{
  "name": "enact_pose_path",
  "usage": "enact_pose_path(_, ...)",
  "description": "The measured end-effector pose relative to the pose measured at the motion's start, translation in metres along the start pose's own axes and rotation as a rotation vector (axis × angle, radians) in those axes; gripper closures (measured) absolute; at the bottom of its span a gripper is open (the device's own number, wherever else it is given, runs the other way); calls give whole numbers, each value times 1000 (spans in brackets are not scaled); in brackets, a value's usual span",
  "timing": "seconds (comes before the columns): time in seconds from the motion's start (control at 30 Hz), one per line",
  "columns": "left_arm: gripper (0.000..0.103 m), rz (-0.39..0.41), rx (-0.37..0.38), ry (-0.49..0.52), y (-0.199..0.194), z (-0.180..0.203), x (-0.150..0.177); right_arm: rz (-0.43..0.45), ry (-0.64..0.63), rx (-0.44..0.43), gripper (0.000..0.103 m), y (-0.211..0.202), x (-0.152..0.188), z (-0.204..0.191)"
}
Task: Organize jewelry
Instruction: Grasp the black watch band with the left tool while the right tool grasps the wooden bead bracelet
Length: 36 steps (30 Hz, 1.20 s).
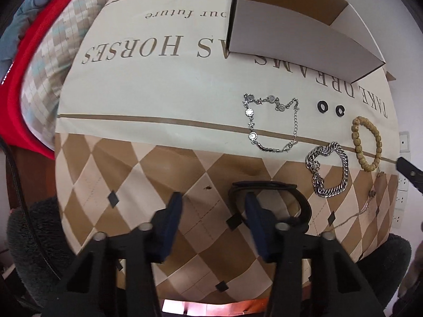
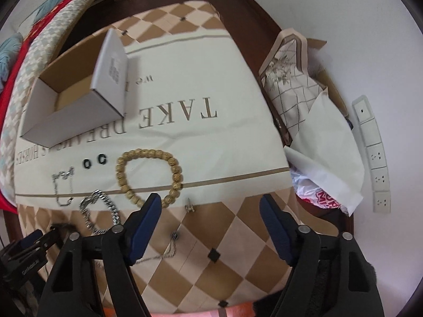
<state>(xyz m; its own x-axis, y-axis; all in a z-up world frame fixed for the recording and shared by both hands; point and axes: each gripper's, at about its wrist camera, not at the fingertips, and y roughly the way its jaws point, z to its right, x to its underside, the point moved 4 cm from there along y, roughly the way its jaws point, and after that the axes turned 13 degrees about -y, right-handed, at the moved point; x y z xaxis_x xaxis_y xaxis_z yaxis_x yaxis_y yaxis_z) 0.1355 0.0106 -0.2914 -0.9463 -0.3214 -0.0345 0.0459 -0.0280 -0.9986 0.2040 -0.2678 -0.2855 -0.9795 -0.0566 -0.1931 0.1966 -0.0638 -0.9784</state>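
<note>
Jewelry lies on a cream and tan checked cloth (image 1: 158, 84). A thin silver charm bracelet (image 1: 272, 121), two black rings (image 1: 330, 108), a thick silver chain bracelet (image 1: 327, 169), a wooden bead bracelet (image 1: 366, 142) and a fine necklace (image 1: 364, 206) lie there. A black band bracelet (image 1: 275, 198) lies by my left gripper (image 1: 212, 206), which is open with its right finger inside the band's loop. My right gripper (image 2: 210, 206) is open and empty, just before the bead bracelet (image 2: 150, 177) and above the necklace (image 2: 171, 240). An open white cardboard box (image 1: 298, 31) stands behind, also in the right wrist view (image 2: 76, 97).
Folded bedding in red, blue and checks (image 1: 34, 60) lies at the left. At the right, a wall with sockets (image 2: 375, 158), a patterned cushion (image 2: 290, 87) and paper and plastic bags (image 2: 327, 155) crowd the cloth's edge.
</note>
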Motion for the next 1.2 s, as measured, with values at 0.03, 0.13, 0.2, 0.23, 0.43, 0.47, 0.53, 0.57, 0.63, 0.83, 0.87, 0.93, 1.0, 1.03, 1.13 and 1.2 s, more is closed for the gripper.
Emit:
enact_pose_path(0.03, 77, 0, 5, 2, 1, 1, 0, -4, 5, -2, 29, 6, -1, 0)
enact_pose_path(0.13, 97, 1, 21, 9, 4, 3, 2, -10, 22, -8, 31, 19, -3, 3)
enact_pose_path(0.2, 99, 29, 11, 22, 3, 4, 3, -9, 44, -17, 31, 26, -6, 5)
enact_pose_path(0.23, 99, 45, -2, 34, 2, 5, 3, -7, 54, -20, 31, 29, -7, 6)
enact_pose_path(0.43, 99, 184, -143, 101, -7, -1, -18, -9, 77, -42, 32, 45, -15, 6)
enact_pose_path(0.47, 99, 197, -156, 106, -8, -3, -22, -3, 52, -29, 34, 45, -17, 3)
enact_pose_path(0.53, 100, 222, -179, 113, -8, -8, -25, 6, 12, -6, 42, 45, -20, -3)
enact_pose_path(0.57, 100, 230, -185, 113, -9, -9, -26, 12, -9, -7, 51, 45, -21, -7)
enact_pose_path(0.63, 100, 236, -184, 111, -9, -7, -28, 17, -42, -9, 65, 43, -21, -14)
enact_pose_path(0.83, 100, 240, -172, 109, -5, -8, -34, -14, -89, -9, 93, 40, -8, -15)
enact_pose_path(0.87, 100, 240, -172, 107, -6, -8, -35, -21, -91, -7, 93, 40, -5, -12)
enact_pose_path(0.93, 100, 238, -168, 103, -4, -10, -40, -18, -93, 1, 93, 39, -2, -8)
enact_pose_path(1.0, 100, 235, -164, 101, -3, -10, -39, -12, -83, 2, 92, 39, -1, -9)
enact_pose_path(1.03, 100, 233, -162, 101, -2, -10, -39, -15, -83, 11, 92, 39, -2, -10)
enact_pose_path(1.13, 101, 235, -157, 97, -3, -10, -39, 1, -60, 22, 92, 39, -5, -11)
enact_pose_path(1.2, 101, 237, -152, 97, -4, -9, -38, 4, -46, 15, 91, 39, -6, -11)
